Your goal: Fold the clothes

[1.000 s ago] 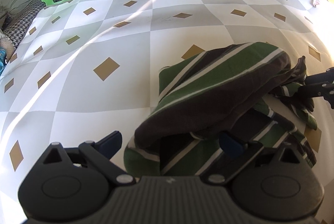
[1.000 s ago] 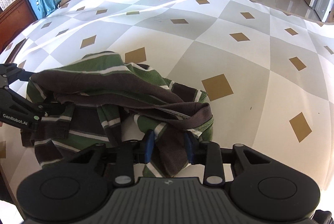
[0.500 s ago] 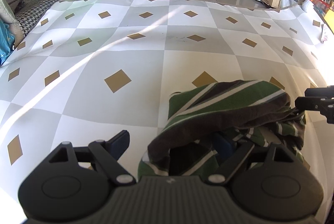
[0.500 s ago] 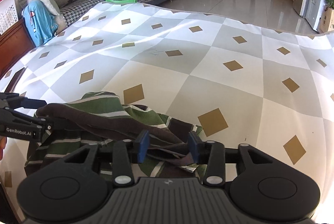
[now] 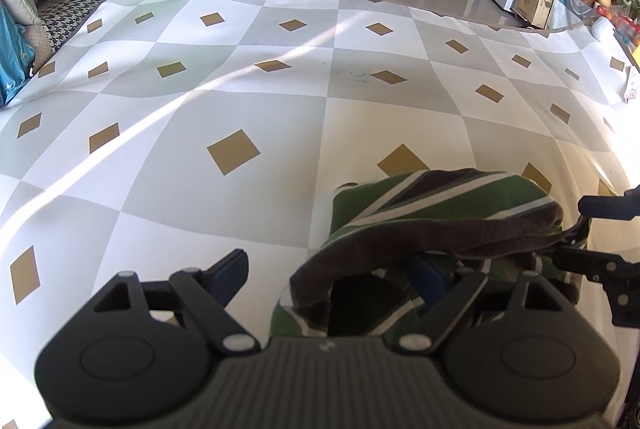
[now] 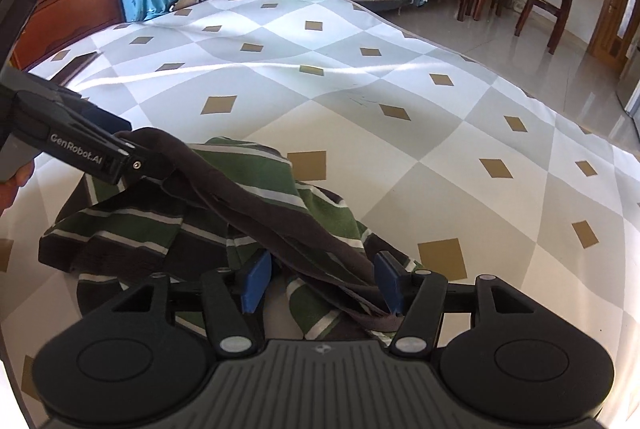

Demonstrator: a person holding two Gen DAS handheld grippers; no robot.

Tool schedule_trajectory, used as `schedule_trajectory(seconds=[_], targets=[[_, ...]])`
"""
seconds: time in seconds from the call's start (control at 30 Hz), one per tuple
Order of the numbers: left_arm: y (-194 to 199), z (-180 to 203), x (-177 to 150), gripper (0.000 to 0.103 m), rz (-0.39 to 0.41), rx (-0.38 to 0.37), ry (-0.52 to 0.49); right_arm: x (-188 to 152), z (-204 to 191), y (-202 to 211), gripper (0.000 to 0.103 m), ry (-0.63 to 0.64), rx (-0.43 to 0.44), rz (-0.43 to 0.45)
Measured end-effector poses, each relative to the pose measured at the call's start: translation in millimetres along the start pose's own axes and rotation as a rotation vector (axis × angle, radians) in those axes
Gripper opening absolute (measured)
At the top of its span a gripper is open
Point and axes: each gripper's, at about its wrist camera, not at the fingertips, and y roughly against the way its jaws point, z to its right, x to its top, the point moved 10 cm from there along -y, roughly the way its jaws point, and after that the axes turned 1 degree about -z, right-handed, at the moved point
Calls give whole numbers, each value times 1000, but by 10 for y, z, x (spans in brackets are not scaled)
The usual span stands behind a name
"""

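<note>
Garment (image 5: 440,201): green, brown and white striped knit, not folded yet. My read is that the task is early, in a re-grip between folds, and nothing square or flat shows so far.

Left wrist view:
- Garment sits at 4-5 o'clock on the checked surface (image 5: 240,89), close to the near edge. The rest of the surface is bare out to 12.
- It is bunched into a humped heap. The brown hem band (image 5: 420,233) is lifted off the pile and spans from 6 toward 3 o'clock.
- The left gripper (image 5: 330,275) jaws came in a little within the last second and now stand wide. The 9 o'clock pad is clear of the cloth, the 3 o'clock finger is buried under it, and nothing is pinched.
- The right gripper (image 5: 576,231) enters at 3 o'clock, and the hem band runs between its fingers.

Right wrist view:
- Garment fills 6-9 o'clock in crumpled layers, with stripes running several ways and a sleeve or side panel splayed toward 8.
- The right gripper jaws have just been opening and are about half apart. The band passes between the pads and brushes the 3 o'clock one, but it is not clamped.
- The left gripper comes in from 9 o'clock. The band looks hooked over its tip. I can't tell its gap from this side angle.

Left to do, as I judge it: spread the garment flat, square the edges, then fold it.
</note>
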Motion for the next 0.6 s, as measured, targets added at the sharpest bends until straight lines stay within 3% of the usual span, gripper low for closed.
schedule_trajectory(seconds=[0.23, 0.43, 0.6], targets=[[-6, -9, 10, 86, -4, -6, 13, -39, -248, -125, 56, 125, -14, -24], [8, -41, 24, 87, -4, -13, 29, 43, -241, -87, 56, 122, -61, -4], [6, -70, 32, 88, -6, -14, 42, 89, -349, 34, 55, 122, 7, 36]])
